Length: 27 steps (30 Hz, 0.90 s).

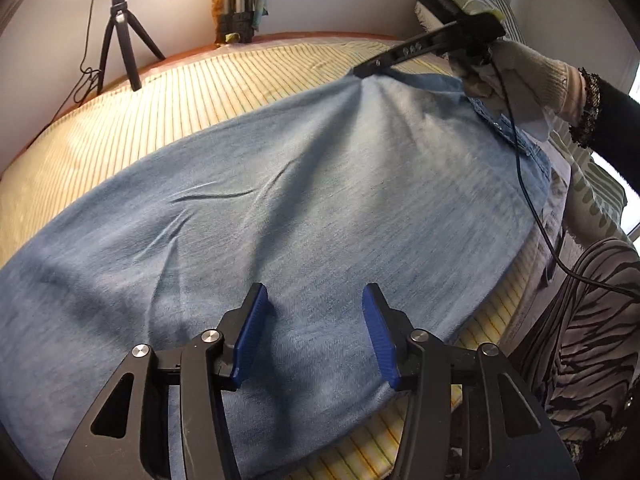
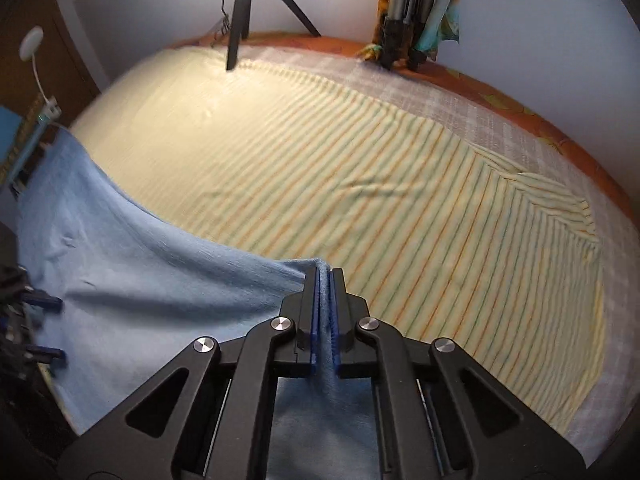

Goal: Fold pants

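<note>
Currently we note: soft, limp light-blue denim pants [image 1: 280, 200] spread on striped yellow bedsheet [image 2: 400, 184] | right gripper [image 2: 324, 280] clamped on far edge | left gripper [image 1: 318, 308] apart above near edge | we'd pinch edges; cloth sags.

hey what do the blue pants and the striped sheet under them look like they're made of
Pants: likely soft, light-washed denim or a denim-look cotton; matte, finely heathered blue weave, draping in loose creases where the right gripper pinches an edge.
Striped sheet: probably thin woven cotton; matte, pale yellow with fine stripes, lightly wrinkled.
</note>
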{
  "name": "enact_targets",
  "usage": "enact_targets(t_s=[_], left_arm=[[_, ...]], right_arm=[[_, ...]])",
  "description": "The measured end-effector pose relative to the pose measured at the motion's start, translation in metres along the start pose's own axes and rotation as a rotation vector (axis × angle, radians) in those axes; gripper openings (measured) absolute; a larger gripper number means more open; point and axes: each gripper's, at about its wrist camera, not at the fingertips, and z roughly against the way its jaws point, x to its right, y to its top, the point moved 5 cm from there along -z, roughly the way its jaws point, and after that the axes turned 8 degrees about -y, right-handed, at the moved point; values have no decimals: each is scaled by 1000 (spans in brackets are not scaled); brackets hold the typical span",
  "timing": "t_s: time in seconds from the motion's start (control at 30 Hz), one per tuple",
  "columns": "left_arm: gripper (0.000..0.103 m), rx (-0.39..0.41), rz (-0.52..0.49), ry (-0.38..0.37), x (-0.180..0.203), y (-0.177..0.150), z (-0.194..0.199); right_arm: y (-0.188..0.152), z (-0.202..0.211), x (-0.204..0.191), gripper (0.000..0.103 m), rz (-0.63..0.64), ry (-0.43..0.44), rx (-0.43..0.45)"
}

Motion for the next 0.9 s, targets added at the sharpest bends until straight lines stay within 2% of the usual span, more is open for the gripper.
enact_targets(t_s=[0.1,0.13,0.2,0.27,0.43,0.53,0.63,0.8,0.9], left_arm=[[48,29,32,17,-9,-1,15],[48,42,52,24,-14,-1,22],[48,79,106,39,-27,-3,41],[48,121,168,62,-45,-8,64],[48,195,297,138,-90,-36,118],[48,241,431,187,-128,-67,158],[48,285,538,235,-156,-99,191],[48,363,737,343,-215,-165,251],[48,407,906,355,-251,-216,272]], right_arm=[[0,3,2,4,-25,10,-17],[0,8,5,7,-42,6,-8],[1,20,6,21,-59,-13,3],[0,35,4,44,-69,-33,33],[5,67,-21,46,-72,-41,81],[7,82,-43,53,-76,-37,104],[11,98,-72,53,-47,-27,136],[11,111,-134,53,21,49,169],[6,114,-179,53,97,84,175]])
